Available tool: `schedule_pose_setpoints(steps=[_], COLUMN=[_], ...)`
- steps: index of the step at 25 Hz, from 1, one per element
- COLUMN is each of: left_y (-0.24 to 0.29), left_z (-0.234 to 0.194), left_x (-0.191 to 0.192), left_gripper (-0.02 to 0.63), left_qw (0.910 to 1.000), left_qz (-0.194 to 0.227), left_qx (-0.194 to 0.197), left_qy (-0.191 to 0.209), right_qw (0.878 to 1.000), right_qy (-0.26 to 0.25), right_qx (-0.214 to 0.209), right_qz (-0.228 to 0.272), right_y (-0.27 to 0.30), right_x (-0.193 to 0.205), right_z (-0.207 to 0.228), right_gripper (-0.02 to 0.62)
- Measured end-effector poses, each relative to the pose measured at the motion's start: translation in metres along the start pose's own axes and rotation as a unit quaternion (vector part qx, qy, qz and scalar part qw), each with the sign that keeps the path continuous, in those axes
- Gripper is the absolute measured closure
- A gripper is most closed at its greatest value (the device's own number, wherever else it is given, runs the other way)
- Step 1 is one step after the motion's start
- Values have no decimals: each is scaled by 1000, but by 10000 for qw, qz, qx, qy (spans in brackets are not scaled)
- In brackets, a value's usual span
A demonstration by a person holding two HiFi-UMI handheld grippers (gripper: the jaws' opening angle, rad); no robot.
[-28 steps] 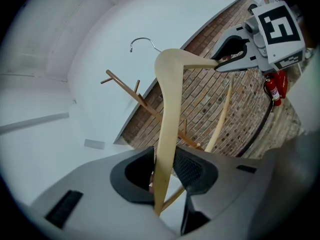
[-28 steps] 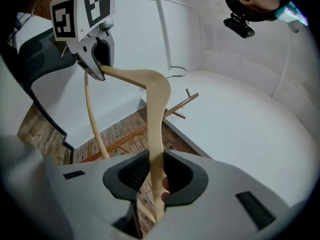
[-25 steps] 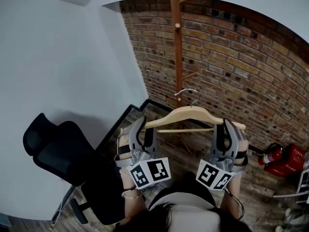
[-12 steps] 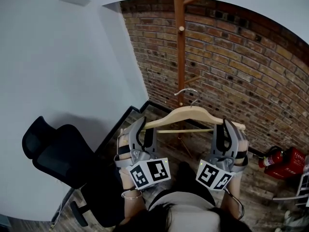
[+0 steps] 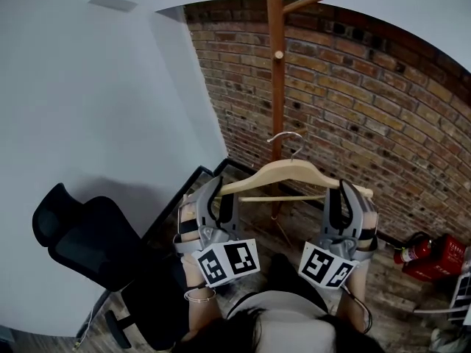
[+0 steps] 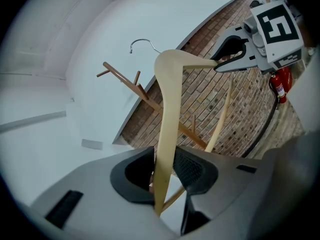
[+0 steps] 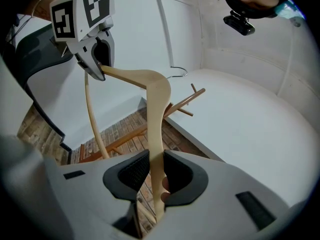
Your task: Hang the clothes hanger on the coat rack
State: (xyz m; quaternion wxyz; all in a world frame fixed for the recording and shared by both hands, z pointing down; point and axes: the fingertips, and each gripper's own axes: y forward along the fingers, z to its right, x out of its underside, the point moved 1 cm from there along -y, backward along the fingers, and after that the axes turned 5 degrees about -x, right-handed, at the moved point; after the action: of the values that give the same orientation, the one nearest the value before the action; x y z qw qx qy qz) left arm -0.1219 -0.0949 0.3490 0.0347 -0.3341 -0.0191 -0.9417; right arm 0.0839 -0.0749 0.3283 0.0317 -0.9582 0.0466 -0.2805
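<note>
A pale wooden clothes hanger (image 5: pixel 288 173) with a metal hook (image 5: pixel 287 138) hangs level in front of me, carried by both ends. My left gripper (image 5: pixel 218 194) is shut on its left arm and my right gripper (image 5: pixel 349 195) on its right arm. The left gripper view shows the hanger (image 6: pixel 167 129) running up between the pads of the left gripper (image 6: pixel 165 173), with the right gripper (image 6: pixel 239 51) at its far end. The right gripper (image 7: pixel 156 176) clamps the hanger (image 7: pixel 157 109) likewise. The wooden coat rack (image 5: pixel 276 87) stands just beyond the hook, against the brick wall.
A black office chair (image 5: pixel 92 252) stands at the lower left beside a white wall (image 5: pixel 96 101). A red fire extinguisher (image 5: pixel 414 251) and a red box (image 5: pixel 444 250) sit on the floor at the right. The rack's pegs (image 5: pixel 303 4) stick out high above the hanger.
Both grippers and the hanger have moved together toward the coat rack; the pole now looks slightly closer and further right, and the chair has slipped lower in view. Both grips are unchanged.
</note>
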Motion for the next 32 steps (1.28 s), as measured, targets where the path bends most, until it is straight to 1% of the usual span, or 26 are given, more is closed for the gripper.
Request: schedule_pose_setpoints(steps=[15, 32], left_y=[45, 91], left_z=[-4, -8], left_x=[-8, -8], left_gripper=[491, 491], left_qw=[9999, 9997], left_qz=[-89, -238], left_qx=[-43, -67], left_qy=[24, 28], right_qw=[9999, 9996], right_qy=[37, 72], right_qx=[-106, -216], right_qz=[99, 180], right_y=[50, 102], right_x=[8, 14], right_z=[8, 9], right_gripper=[491, 491])
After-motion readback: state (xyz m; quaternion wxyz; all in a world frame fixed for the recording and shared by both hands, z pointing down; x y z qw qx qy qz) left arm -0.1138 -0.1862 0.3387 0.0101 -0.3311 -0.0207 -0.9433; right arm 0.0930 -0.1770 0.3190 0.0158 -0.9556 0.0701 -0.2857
